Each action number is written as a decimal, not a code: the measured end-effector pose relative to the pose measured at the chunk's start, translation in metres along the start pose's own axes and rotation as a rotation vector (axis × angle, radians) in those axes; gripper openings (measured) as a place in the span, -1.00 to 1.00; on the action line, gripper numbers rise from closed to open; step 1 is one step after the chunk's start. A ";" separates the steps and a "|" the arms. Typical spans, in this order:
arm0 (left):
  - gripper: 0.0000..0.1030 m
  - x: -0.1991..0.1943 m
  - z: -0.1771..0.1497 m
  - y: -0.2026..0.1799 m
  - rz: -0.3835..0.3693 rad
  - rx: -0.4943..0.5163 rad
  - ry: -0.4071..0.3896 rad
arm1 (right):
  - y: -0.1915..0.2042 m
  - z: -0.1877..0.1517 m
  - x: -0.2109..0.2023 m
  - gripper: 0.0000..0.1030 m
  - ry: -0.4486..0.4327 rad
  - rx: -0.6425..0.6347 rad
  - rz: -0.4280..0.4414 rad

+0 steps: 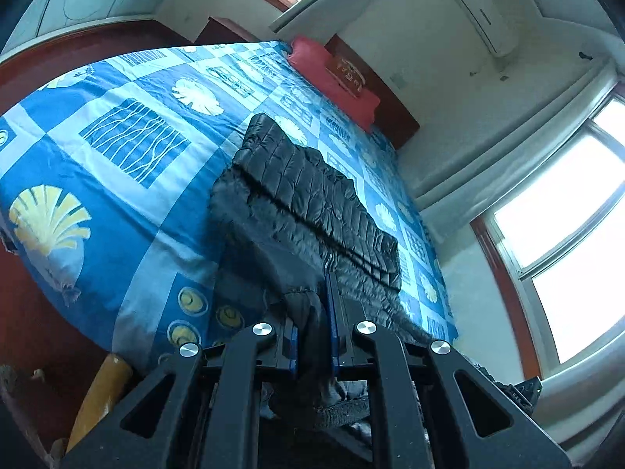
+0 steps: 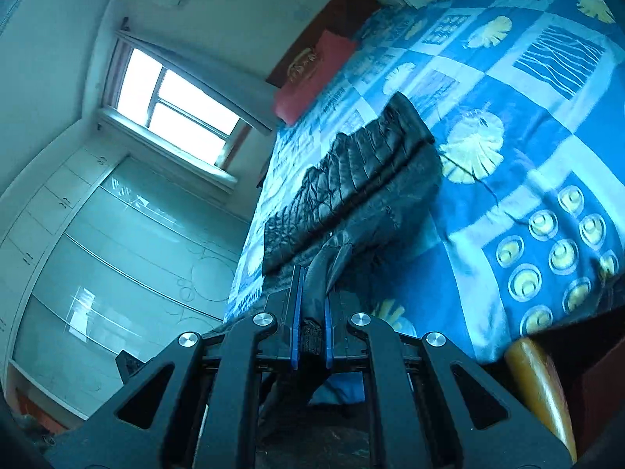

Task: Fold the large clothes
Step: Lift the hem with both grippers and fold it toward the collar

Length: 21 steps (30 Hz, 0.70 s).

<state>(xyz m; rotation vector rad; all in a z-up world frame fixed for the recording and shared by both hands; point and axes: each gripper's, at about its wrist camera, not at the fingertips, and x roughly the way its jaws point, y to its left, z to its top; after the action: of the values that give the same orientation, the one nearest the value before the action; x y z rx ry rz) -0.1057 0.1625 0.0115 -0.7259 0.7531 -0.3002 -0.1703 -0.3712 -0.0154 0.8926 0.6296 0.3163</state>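
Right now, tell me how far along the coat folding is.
Done: the black coat lies lengthwise on the bed, apparently already doubled over along its length. In hand: the left gripper and right gripper each pinch its near edge. Left: bring that end toward the red pillow and flatten it.

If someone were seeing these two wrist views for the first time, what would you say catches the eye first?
First, the black quilted jacket stretched along the bed, dark against the bright blue patterned bedspread with its yellow shells. Next, both grippers: the left gripper and right gripper are each shut on the jacket's near end at the foot of the bed. Last, the red pillow against the headboard at the far end.
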 end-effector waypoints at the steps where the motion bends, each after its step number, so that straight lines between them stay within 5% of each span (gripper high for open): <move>1: -0.79 0.005 0.007 -0.002 -0.006 0.009 0.002 | -0.001 0.003 0.002 -0.84 -0.003 0.007 0.011; 11: -0.79 0.053 0.067 -0.025 -0.045 0.132 -0.003 | 0.007 0.068 0.051 -0.84 -0.033 0.004 0.081; 21: -0.79 0.158 0.150 -0.018 -0.020 0.109 0.015 | 0.015 0.171 0.175 -0.83 -0.040 -0.051 0.016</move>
<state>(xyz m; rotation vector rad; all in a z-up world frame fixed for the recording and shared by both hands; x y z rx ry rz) 0.1120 0.1449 0.0189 -0.6293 0.7382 -0.3627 0.0732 -0.3802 0.0102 0.8531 0.5750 0.3265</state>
